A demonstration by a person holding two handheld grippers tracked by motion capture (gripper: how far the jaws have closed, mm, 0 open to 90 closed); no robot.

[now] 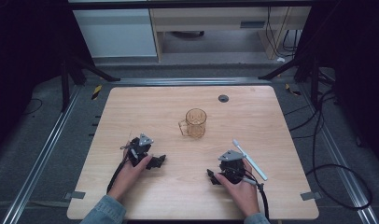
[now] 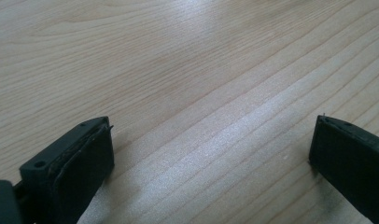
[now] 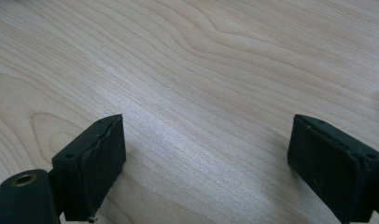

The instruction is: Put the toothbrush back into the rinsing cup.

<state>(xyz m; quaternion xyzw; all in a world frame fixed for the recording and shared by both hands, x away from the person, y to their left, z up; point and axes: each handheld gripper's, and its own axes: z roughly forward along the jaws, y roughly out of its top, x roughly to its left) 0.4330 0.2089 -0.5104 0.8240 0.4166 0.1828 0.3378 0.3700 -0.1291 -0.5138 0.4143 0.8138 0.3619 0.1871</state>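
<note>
A clear amber mug (image 1: pixel 195 123) with a handle on its left stands upright near the middle of the wooden table (image 1: pixel 145 107). A white toothbrush (image 1: pixel 249 159) lies at the right, slanting toward the front edge. My left gripper (image 1: pixel 156 162) rests on the table at the front left, held by a hand, well short of the mug. My right gripper (image 1: pixel 212 176) rests at the front right, just left of the toothbrush. In the left gripper view the left gripper (image 2: pixel 211 135) has its jaws wide apart over bare wood. The right gripper (image 3: pixel 206 135) shows the same in its own view.
A small dark round grommet (image 1: pixel 223 98) sits in the table near the far edge. Black cables (image 1: pixel 318 154) trail on the grey floor to the right. Dark frame legs stand at both far corners, and pale cabinets stand beyond the table.
</note>
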